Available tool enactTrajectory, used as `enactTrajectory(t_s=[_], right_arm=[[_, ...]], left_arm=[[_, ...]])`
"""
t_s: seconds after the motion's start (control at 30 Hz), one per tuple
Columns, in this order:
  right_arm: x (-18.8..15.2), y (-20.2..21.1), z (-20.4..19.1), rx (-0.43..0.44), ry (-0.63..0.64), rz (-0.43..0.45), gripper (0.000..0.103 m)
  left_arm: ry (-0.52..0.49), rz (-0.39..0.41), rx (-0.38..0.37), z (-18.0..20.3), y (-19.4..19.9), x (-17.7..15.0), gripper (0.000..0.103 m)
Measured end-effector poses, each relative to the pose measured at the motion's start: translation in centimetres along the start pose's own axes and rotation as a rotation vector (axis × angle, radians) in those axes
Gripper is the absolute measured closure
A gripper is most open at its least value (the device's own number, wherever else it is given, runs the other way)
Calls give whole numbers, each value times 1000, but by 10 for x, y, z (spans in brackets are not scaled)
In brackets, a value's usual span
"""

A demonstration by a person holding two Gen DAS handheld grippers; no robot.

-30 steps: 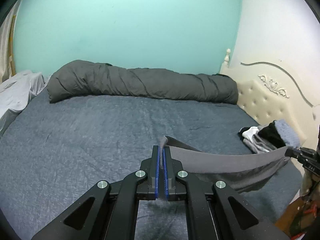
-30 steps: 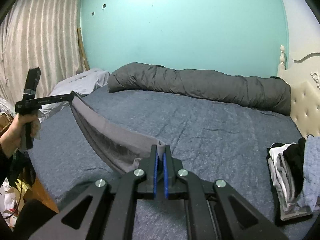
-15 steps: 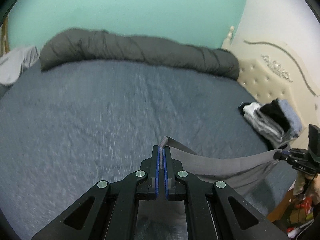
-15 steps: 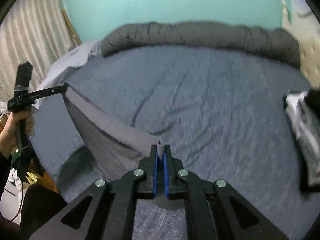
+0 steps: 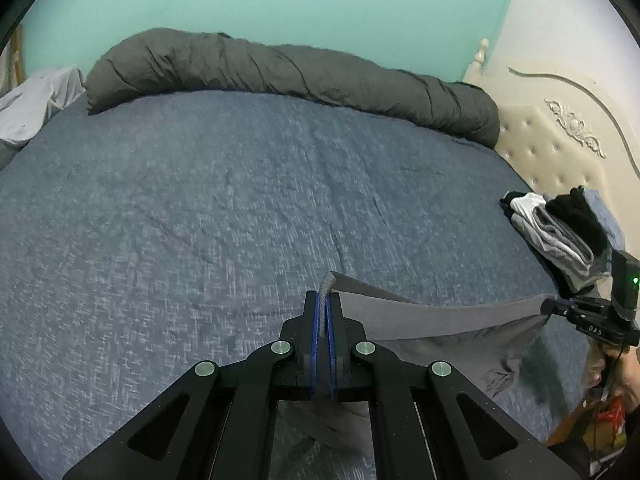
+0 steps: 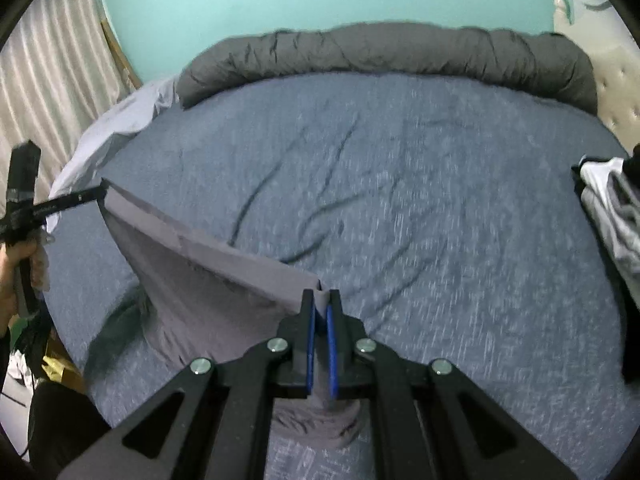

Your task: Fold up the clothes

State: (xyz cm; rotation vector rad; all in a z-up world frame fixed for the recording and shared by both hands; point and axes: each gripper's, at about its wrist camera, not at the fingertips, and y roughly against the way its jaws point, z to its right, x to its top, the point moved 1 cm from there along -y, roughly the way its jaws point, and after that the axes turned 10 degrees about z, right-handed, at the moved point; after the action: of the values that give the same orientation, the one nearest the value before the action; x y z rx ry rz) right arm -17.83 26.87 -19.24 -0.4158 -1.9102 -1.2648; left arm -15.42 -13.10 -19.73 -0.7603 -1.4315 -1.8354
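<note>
Fingers pinched tight on both sides: left gripper [image 5: 323,300] clamps one top corner of the grey garment [image 5: 440,320], right gripper [image 6: 319,300] clamps the other, blue pads nearly closed on a thin fold of cloth. The garment hangs stretched between the two, top edge taut, body sagging over the near edge of the bed [image 5: 200,220]; its lower part seems to bunch on the blue-grey sheet, though contact isn't clear.

Step in hand, as I read it: spreading the piece out to lay it flat, no fold made yet. Next move calls for lowering both corners together, keeping the edge tight so the cloth lands smooth, then letting go.

Beyond it: a pile of folded clothes [image 5: 560,232] on the right side of the bed near the padded headboard [image 5: 552,152], well apart from the garment. A rolled dark duvet [image 5: 280,68] lies along the far edge.
</note>
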Motion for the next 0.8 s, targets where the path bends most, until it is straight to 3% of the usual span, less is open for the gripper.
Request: enactTrajectory(t_s=[0.17,0.4,0.8], right_arm=[[23,22,-7,-18,29,94,100],[55,83,-26,0,75,217,100],[81,155,-53,12,138,310,100]], left_arm=[[-12,51,3,3,20,14,100],[-23,132,-13,15,65,39,100],[-76,236,-35,41,140,76,100]])
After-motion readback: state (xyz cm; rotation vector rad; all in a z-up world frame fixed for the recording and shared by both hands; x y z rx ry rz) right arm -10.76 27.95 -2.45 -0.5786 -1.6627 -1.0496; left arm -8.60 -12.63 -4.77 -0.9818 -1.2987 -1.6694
